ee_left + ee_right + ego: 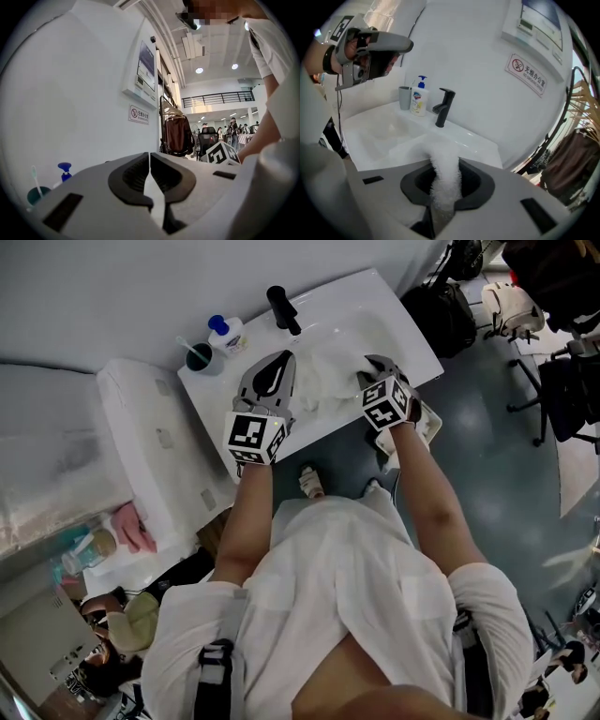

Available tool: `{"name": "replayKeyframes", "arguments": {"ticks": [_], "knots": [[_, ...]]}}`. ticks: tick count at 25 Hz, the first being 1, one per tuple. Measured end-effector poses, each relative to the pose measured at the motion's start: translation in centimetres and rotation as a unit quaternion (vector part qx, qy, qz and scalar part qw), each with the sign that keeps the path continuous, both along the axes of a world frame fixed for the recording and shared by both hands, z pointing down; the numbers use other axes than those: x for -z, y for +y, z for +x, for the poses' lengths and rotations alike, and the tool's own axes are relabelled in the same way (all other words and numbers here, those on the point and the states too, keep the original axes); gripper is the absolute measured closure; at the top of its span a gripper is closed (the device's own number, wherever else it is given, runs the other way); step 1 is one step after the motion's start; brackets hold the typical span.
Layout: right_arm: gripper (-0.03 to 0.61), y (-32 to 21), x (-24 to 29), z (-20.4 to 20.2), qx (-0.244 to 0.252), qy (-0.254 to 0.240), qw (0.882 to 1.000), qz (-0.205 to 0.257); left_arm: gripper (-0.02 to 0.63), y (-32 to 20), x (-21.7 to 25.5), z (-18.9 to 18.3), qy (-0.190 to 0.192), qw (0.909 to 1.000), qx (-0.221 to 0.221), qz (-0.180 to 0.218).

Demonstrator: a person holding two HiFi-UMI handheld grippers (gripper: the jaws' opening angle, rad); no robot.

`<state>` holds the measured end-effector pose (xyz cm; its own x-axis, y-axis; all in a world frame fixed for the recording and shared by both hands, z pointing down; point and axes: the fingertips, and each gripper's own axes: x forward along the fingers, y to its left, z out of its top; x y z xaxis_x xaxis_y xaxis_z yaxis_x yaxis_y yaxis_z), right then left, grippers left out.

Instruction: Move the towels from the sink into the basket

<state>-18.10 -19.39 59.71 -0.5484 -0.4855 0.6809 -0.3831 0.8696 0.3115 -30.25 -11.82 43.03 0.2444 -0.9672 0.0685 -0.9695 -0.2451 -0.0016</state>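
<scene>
Towel [440, 153] in the grip, folks: white, fluffy, and pinched squarely between the dark pads of the right gripper [444, 168], low in the middle of the right gripper view. A thick rope of it runs away from the pads and down to the sink [370, 133], where the rest of the cloth lies bunched in the white basin. In the head view that heap sits in the upper middle of the frame, between the two tools. At the sink's back ledge a black faucet [444, 107] stands upright. Left of it in that view, a soap bottle [419, 97] with a blue pump is just beside a grey cup [404, 97]. Over to the left gripper [149, 158]: jaws pressed together, nothing between them, only a thin pale sliver below where the tips meet. It faces the white wall [84, 93], and the right gripper view catches it in the upper left of the frame, higher than the sink, with a hand [351, 44] wrapped round its handle. Low left in the left gripper view, the cup's rim peeks in with a toothbrush [33, 174] standing in it and the blue pump next to it. From the head view, both forearms [248, 512] reach out over the sink's front edge, marker cubes [255, 435] facing up. The right gripper tilts down toward the towel, and the left one sits at the basin's left side.
</scene>
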Motion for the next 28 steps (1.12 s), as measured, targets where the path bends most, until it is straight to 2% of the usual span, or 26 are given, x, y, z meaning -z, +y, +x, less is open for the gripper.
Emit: {"name": "replayKeyframes", "arguments": {"ticks": [6,14,22,28], "knots": [[0.497,-1.0,3.9,3.9,-0.047,-0.069,0.996,0.026,0.597,-1.3,0.7,3.7,-0.001,0.9997,-0.024,0.002],[0.497,-2.0,9.2,11.1,-0.111,-0.187,0.975,0.054,0.597,-2.8,1.9,9.5,-0.003,0.9980,-0.061,0.011],[0.497,-2.1,15.8,19.8,-0.161,-0.286,0.938,0.116,0.597,-4.3,2.8,16.1,-0.002,0.9947,-0.101,0.020],[0.497,-1.7,19.3,27.4,-0.202,-0.334,0.908,0.151,0.597,-5.1,3.4,21.4,0.001,0.9911,-0.131,0.024]]}}
